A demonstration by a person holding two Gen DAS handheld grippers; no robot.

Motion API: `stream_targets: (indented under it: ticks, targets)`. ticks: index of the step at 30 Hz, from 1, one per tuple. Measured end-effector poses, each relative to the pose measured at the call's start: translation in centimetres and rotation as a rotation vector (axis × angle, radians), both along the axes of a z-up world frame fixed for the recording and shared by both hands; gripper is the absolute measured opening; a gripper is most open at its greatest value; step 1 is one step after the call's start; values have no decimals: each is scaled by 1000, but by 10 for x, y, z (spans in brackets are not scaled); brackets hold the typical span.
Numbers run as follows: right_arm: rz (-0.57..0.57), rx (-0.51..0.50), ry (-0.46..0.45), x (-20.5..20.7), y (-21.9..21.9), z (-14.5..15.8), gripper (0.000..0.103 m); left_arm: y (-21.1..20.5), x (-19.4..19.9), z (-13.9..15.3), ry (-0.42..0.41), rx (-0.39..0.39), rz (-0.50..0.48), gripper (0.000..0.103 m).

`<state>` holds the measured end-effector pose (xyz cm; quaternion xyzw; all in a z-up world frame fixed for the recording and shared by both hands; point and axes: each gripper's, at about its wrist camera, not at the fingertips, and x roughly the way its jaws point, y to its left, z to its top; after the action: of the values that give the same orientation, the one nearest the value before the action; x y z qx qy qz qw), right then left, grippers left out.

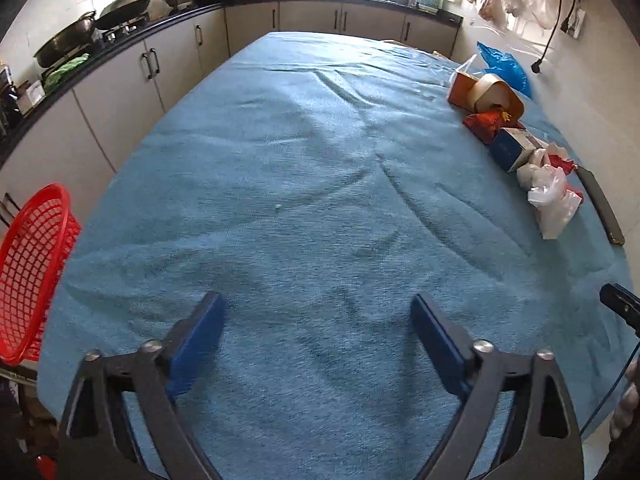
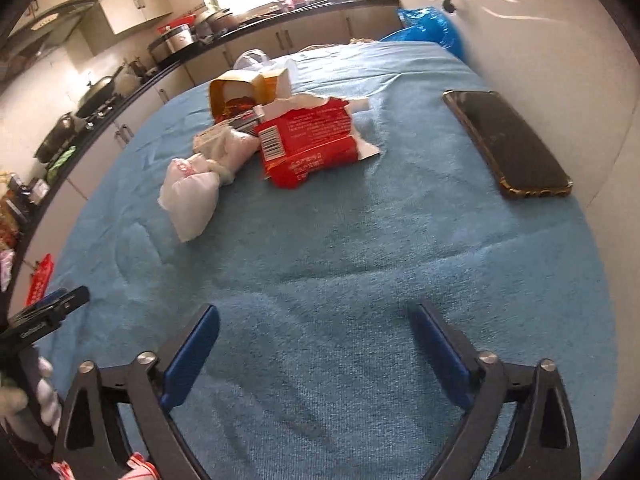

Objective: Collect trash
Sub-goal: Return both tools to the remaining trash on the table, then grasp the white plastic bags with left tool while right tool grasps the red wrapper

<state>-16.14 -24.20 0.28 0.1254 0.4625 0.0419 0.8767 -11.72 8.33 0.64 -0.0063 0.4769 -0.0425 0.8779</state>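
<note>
Blue terry cloth (image 2: 340,280) lies bare beneath your left gripper (image 1: 318,320) and right gripper (image 2: 314,332), both spread wide and empty, while upper left in the right view waits the torn red wrapper (image 2: 308,140), probably light, crinkly, slippery; pinch its ragged upper edge.

Left gripper (image 1: 318,312) — two black triangular link arms with cut-out windows, round silver pivot screws at the joints, flat blue pads (image 1: 200,344) on the inner faces. Right gripper (image 2: 314,320) built the same: black frame, silver screws, blue pads (image 2: 192,356). In the right view the left unit's black body carries small white lettering, unreadable. A thin blue cable (image 1: 612,396) runs at the left view's right edge — white glove (image 2: 44,396) beside it
</note>
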Motion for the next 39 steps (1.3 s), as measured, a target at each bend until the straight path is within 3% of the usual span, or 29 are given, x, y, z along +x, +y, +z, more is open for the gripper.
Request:
stream_targets:
  ticks: [4,9,12,14,16,25,26,27,28,29,31,33,39]
  targets:
    - [63,-72,19,-1,9,-2,102,-16,5,-3,41,67,-34,103]
    - [107,-159,22,-3,21,-4,103,-45,5,18,-14,-4,-116,102]
    - [98,-133,34,1,15,-1,100,-67,13,29,-41,-17,-161,102]
    - [78,-104,29,7,5,5,89,-86,21,36,-55,-26,-201,102]
    - [48,-71,22,15,-8,10,85,-104,29,40,-73,-19,-238,102]
    - [-73,55,-11,66,-51,12,83,-187,80,25,-52,-63,-366,102]
    - [-77,70,-8,72,-53,12,83,-191,85,21,-38,-66,-364,100]
    - [-77,88,-6,79,-54,11,83,-193,91,15,-13,-80,-364,85]
    - [-73,99,-5,85,-53,11,83,-194,94,9,17,-91,-364,53]
    - [-65,101,-3,92,-51,11,84,-193,99,1,72,-103,-359,36]
    - [-45,81,1,103,-45,10,87,-186,94,6,47,-106,-345,32]
    - [-31,54,1,114,-37,7,88,-171,88,11,68,-151,-326,31]
    - [-45,-29,-29,142,-21,1,94,-121,57,31,16,-177,-271,31]
